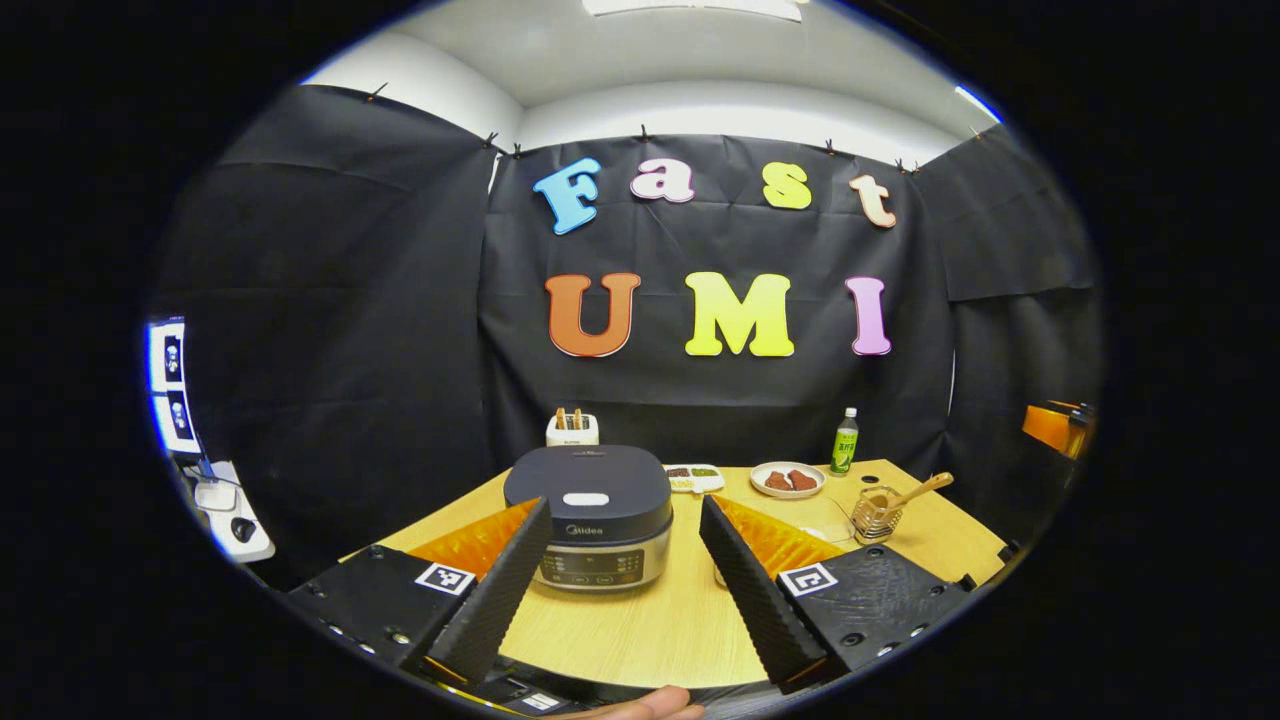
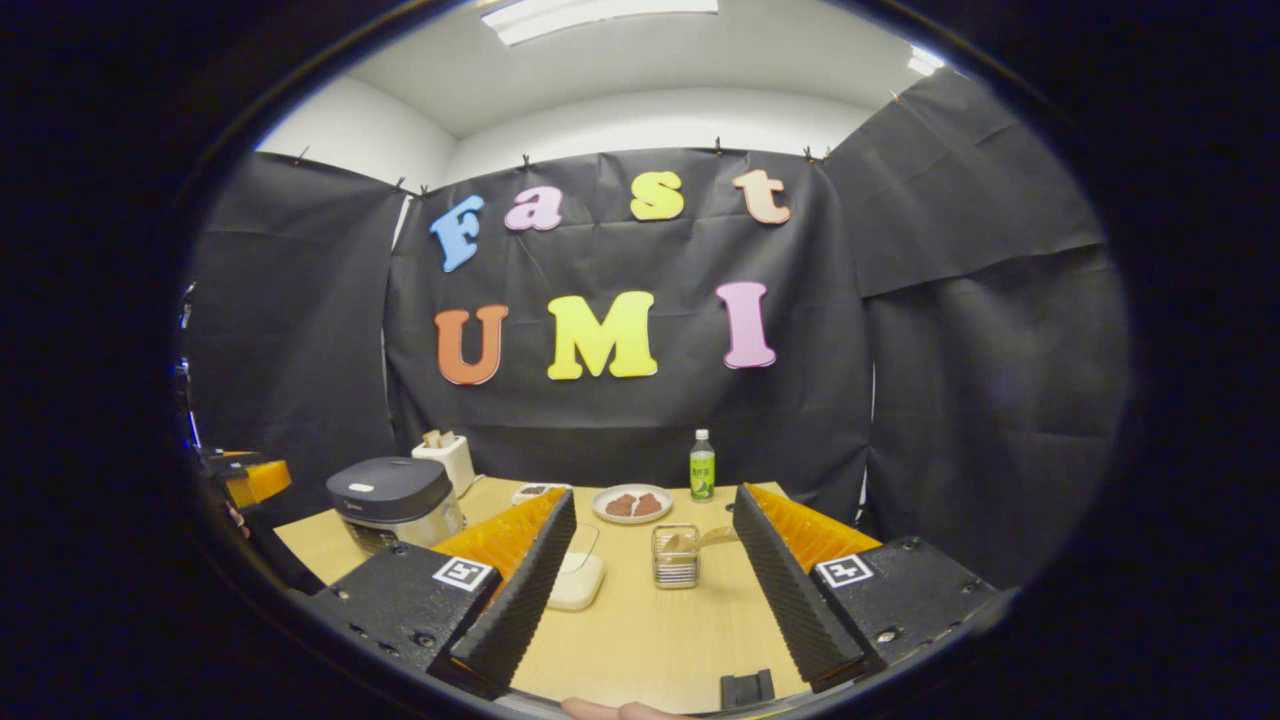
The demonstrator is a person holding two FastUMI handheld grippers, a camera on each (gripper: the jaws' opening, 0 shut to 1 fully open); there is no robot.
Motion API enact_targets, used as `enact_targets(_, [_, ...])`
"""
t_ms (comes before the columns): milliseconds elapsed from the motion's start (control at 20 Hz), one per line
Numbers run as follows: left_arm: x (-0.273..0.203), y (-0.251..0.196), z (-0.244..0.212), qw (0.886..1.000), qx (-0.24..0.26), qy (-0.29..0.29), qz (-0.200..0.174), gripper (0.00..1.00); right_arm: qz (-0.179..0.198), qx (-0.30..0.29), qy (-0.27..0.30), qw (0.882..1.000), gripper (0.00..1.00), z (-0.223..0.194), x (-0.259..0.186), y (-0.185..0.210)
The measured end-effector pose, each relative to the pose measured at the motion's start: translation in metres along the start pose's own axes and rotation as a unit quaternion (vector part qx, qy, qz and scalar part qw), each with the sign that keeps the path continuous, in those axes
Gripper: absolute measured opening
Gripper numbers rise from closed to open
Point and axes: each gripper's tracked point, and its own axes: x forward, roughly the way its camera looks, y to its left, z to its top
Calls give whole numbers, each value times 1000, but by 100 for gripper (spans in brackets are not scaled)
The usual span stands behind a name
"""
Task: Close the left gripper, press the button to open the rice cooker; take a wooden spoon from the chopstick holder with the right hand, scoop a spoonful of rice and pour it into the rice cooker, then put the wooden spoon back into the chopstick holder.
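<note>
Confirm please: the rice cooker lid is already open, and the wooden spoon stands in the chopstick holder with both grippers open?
Not quite. The rice cooker lid is closed, lying flat on the body in the left gripper view. The rest holds: the wooden spoon stands in the chopstick holder, and the left gripper and right gripper are both open.

1. The rice cooker (image 1: 588, 500) has a dark grey lid with a white button, above a silver band.
2. The table (image 1: 640, 625) is pale wood grain.
3. The bottle (image 2: 702, 472) is green with a white cap.
4. The plate (image 2: 632, 516) is white, holding brown pieces.
5. The chopstick holder (image 2: 675, 556) is metal wire; its wooden spoon (image 1: 915, 492) is light brown.
</note>
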Motion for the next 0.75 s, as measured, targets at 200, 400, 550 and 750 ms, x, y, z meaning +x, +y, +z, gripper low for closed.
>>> enact_targets(200, [-15,0,18,1000,13,-21,8,95,-5,-2,-4,1000,93,3,-8,-3])
enact_targets(400, [-22,-14,19,999,14,-32,-8,95,-19,-15,-14,1000,93,10,-15,-11])
enact_targets(550, [-22,-33,17,998,19,-36,-40,95,-30,-15,-20,999,93,13,-20,-17])
enact_targets(750, [-22,-46,17,997,18,-40,-70,85,-32,-13,-20,999,93,12,-21,-21])
